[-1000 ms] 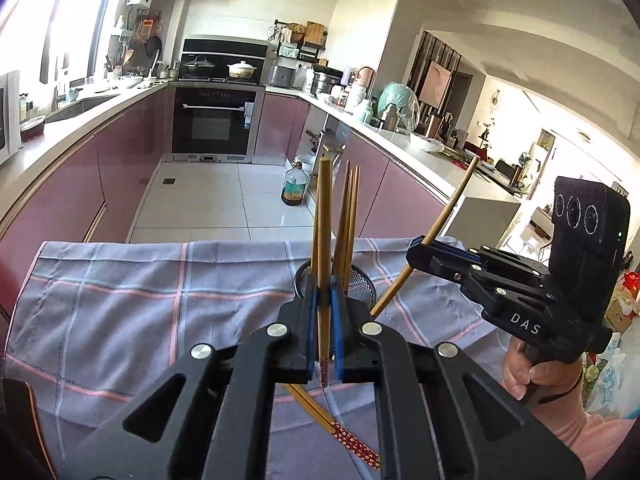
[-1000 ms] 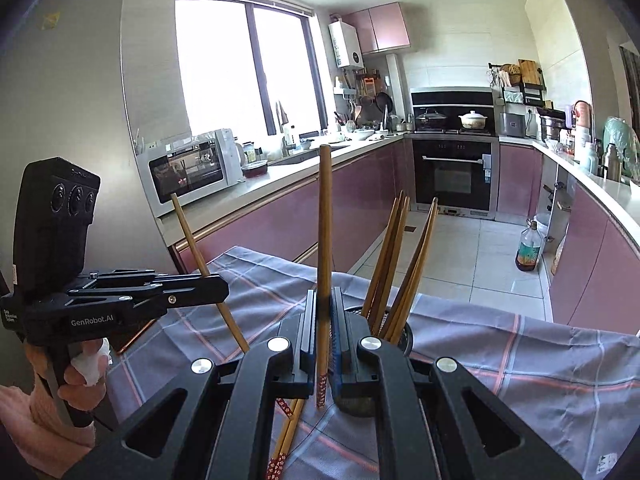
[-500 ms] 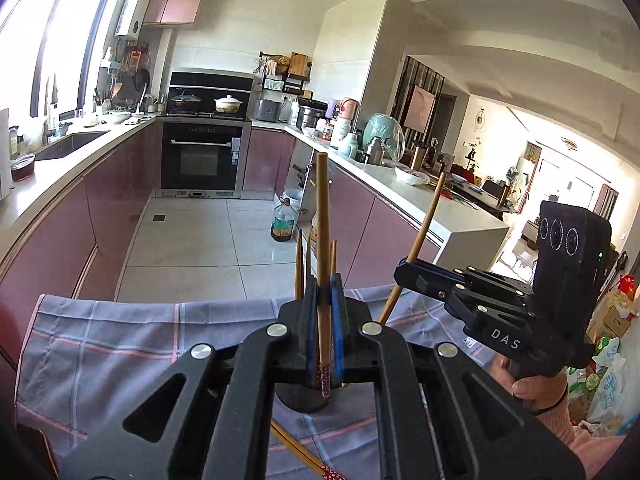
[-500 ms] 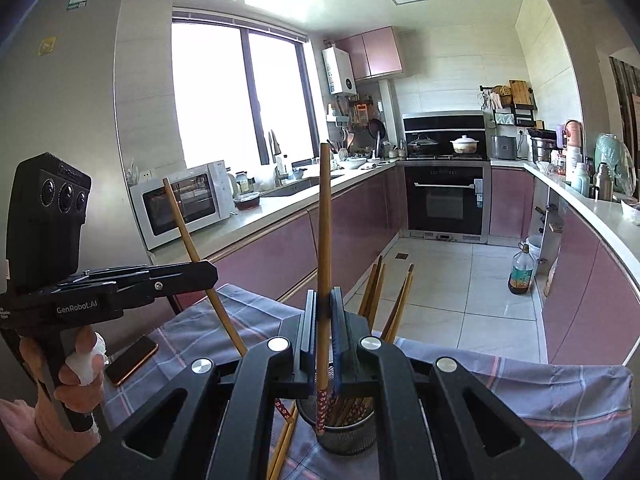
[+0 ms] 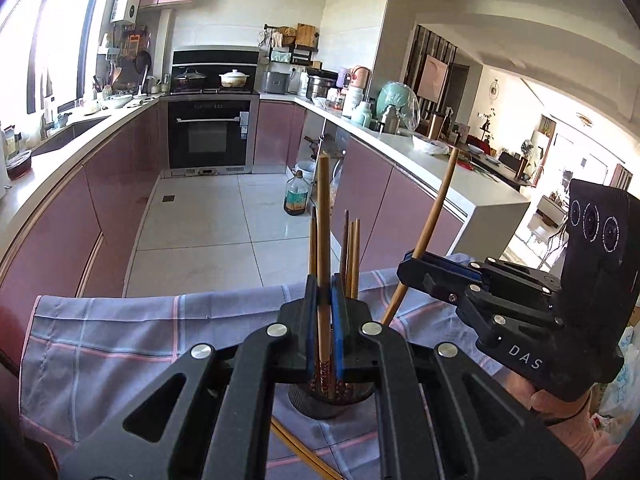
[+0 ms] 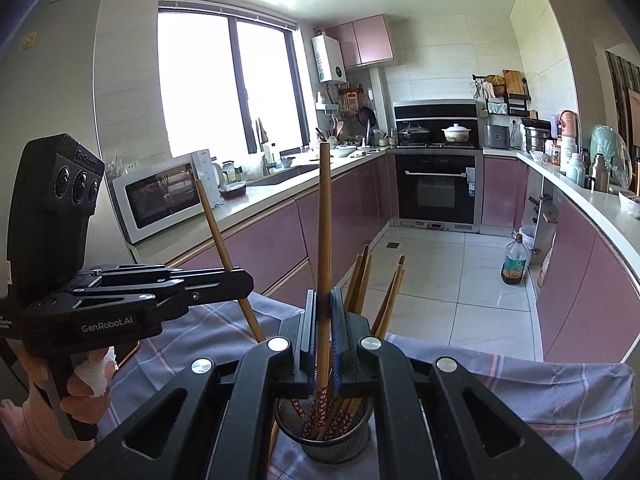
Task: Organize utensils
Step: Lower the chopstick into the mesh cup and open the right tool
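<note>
My left gripper (image 5: 322, 294) is shut on an upright wooden chopstick (image 5: 323, 232), its patterned end hanging over the black mesh holder (image 5: 332, 404). The holder stands on a checked cloth (image 5: 120, 340) with several chopsticks (image 5: 351, 248) in it. At the right, my right gripper (image 5: 405, 266) pinches another chopstick (image 5: 434, 216), tilted. In the right wrist view, the right gripper (image 6: 323, 302) is shut on its chopstick (image 6: 324, 220) just above the holder (image 6: 324, 440). The left gripper (image 6: 245, 280) at the left holds its slanted chopstick (image 6: 218, 232).
Loose chopsticks (image 5: 298, 450) lie on the cloth in front of the holder. A phone (image 6: 129, 354) lies on the table's left side. Beyond the table's far edge are the tiled floor, pink cabinets and an oil bottle (image 6: 513, 266).
Both grippers have risen and drawn back with their chopsticks. The holder has slid lower in both views and now sits under the held chopsticks' patterned ends.
</note>
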{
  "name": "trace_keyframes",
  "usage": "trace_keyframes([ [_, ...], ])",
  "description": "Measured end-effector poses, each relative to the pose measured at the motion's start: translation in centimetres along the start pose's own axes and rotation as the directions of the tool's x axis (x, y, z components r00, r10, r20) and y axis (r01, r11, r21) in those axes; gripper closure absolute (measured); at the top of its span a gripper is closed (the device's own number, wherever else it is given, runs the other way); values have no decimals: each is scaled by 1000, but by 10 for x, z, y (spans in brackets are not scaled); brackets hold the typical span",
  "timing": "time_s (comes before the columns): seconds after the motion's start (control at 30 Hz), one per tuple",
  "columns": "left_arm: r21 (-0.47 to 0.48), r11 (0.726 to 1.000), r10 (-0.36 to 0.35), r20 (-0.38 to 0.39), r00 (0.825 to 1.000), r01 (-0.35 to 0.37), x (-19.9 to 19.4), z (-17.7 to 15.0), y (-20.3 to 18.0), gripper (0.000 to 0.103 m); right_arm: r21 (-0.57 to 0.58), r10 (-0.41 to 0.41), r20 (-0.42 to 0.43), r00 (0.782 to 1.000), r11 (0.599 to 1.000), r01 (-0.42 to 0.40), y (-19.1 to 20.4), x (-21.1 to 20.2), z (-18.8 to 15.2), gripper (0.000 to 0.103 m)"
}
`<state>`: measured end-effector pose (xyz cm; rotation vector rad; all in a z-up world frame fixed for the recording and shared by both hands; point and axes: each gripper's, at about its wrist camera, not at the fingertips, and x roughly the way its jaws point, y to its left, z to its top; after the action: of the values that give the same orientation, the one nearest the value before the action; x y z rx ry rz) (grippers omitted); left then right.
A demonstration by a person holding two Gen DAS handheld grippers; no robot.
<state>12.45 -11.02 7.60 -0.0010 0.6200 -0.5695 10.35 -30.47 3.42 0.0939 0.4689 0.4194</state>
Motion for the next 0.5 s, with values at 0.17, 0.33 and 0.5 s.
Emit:
trace_keyframes([
  [0.17, 37, 999, 10, -58, 998, -8, 23, -6, 3, 96, 15, 8, -76, 997, 1000, -7, -4, 19, -10, 98],
  [0.33, 71, 997, 26, -117, 993, -17, 42, -15, 3, 96, 37, 10, -150, 989, 999, -5, -8, 39, -19, 98],
  [0.5, 58, 998, 42, -157, 987, -33, 62, -18, 14, 96, 65, 2, -180, 984, 998, 10, -15, 50, -23, 97],
])
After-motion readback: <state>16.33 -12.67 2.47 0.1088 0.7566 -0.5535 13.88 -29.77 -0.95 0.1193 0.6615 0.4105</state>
